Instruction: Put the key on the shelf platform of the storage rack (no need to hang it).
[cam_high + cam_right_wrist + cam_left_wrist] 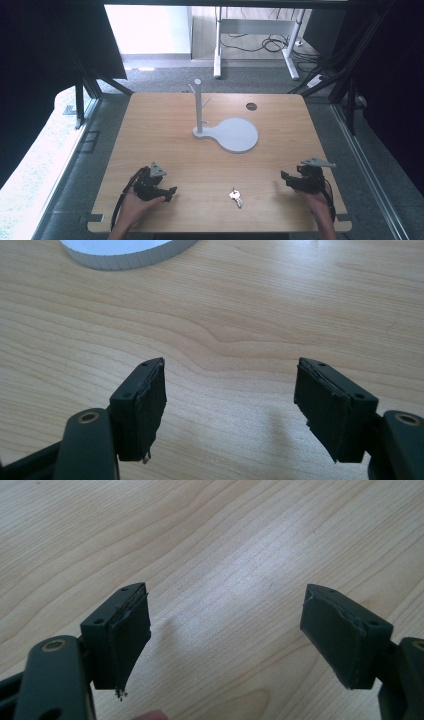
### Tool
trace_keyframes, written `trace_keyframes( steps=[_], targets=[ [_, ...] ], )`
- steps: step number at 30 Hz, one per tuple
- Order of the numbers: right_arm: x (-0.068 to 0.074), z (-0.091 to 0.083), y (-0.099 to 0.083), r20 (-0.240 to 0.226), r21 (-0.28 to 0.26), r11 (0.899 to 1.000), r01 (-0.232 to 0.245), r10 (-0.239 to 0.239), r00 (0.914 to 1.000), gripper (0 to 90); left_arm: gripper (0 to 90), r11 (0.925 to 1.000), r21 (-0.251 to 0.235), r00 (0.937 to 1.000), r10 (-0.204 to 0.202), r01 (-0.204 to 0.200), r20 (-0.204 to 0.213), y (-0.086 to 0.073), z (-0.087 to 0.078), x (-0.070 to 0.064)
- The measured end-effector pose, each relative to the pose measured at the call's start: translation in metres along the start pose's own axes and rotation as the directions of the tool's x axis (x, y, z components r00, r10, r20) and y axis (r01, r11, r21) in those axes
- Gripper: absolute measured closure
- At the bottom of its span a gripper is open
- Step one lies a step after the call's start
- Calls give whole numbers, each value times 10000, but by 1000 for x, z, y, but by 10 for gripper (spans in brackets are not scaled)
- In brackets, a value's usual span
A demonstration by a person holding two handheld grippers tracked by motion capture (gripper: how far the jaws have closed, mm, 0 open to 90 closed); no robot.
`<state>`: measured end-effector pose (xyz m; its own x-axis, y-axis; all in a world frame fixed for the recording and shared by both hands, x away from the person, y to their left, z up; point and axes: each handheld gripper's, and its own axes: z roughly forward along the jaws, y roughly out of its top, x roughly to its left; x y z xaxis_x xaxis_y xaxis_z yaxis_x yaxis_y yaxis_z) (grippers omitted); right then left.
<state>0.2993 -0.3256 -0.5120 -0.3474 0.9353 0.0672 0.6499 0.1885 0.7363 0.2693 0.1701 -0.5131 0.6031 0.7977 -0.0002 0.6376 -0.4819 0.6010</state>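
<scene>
A small bunch of keys (236, 197) lies on the wooden table (165, 125) near its front edge, between my two hands. A grey stand (199, 107) with short pegs rises from a round white base (235, 135) at the table's middle. My left gripper (170, 192) rests at the front left, jaws wide apart, bare wood between them (225, 630). At the front right my right gripper (286, 179) is open too (230, 405), with an edge of the white base (125, 255) showing far ahead of it.
A round cable hole (251, 106) sits in the table's far right part. Beyond the table stand the white legs of a desk (218, 50) with cables on the floor. Dark frames and curtains flank both sides.
</scene>
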Motion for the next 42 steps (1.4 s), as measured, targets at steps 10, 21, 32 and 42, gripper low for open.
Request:
trace_keyframes(
  steps=[10,21,32,42],
  targets=[
    [8,-5,9,-185,17,9993,361,-361,9992,329,204,9998,-180,9999,-106,104,-101,0,-7,2],
    [24,-12,19,-788,273,9926,1181,-1156,9902,369,204,9996,-232,9998,-159,155,-147,1,-7,0],
    [44,-9,34,-1221,716,9747,2116,-2020,9717,408,204,9994,-196,9996,-279,277,-81,-2,-6,5],
    [66,-12,52,-2027,985,9576,2707,-2470,9476,426,204,9992,-223,9995,-327,326,-52,-2,-7,6]
  ],
)
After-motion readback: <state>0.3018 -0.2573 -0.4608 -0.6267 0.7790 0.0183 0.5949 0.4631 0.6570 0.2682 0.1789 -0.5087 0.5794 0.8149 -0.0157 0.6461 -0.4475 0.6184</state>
